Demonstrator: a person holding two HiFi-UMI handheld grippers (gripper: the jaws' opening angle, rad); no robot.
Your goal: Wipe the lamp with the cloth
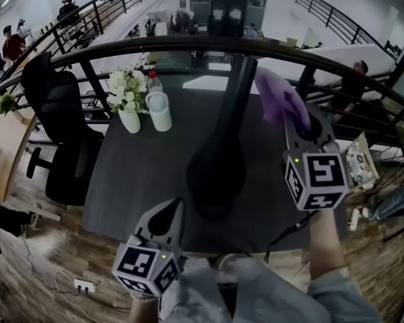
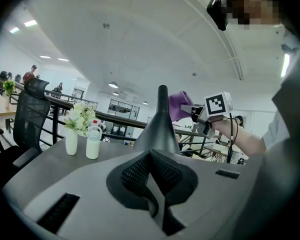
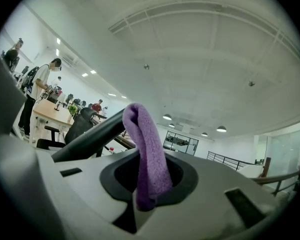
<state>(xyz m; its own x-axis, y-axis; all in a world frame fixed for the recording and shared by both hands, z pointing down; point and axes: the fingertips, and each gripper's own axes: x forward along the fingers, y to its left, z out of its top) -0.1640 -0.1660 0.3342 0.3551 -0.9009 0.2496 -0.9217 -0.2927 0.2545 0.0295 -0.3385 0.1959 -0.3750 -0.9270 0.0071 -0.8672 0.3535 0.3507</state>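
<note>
A black lamp stands on the dark table (image 1: 135,180): its round base (image 1: 212,180) sits mid-table, its stem (image 1: 239,93) rises, and its arm curves across the top. My right gripper (image 1: 301,123) is raised just right of the stem, shut on a purple cloth (image 1: 279,99). The cloth lies close beside the stem; I cannot tell if they touch. In the right gripper view the cloth (image 3: 147,159) sticks up from the jaws, with the lamp arm (image 3: 90,136) to its left. My left gripper (image 1: 170,210) is low at the table's near edge, shut and empty, pointing at the stem (image 2: 161,121).
A white vase of flowers (image 1: 128,103) and a white bottle (image 1: 159,110) stand at the table's far left. A black office chair (image 1: 60,120) is left of the table. A dark railing (image 1: 363,86) runs behind, with people beyond it. A cable (image 1: 286,234) hangs from my right gripper.
</note>
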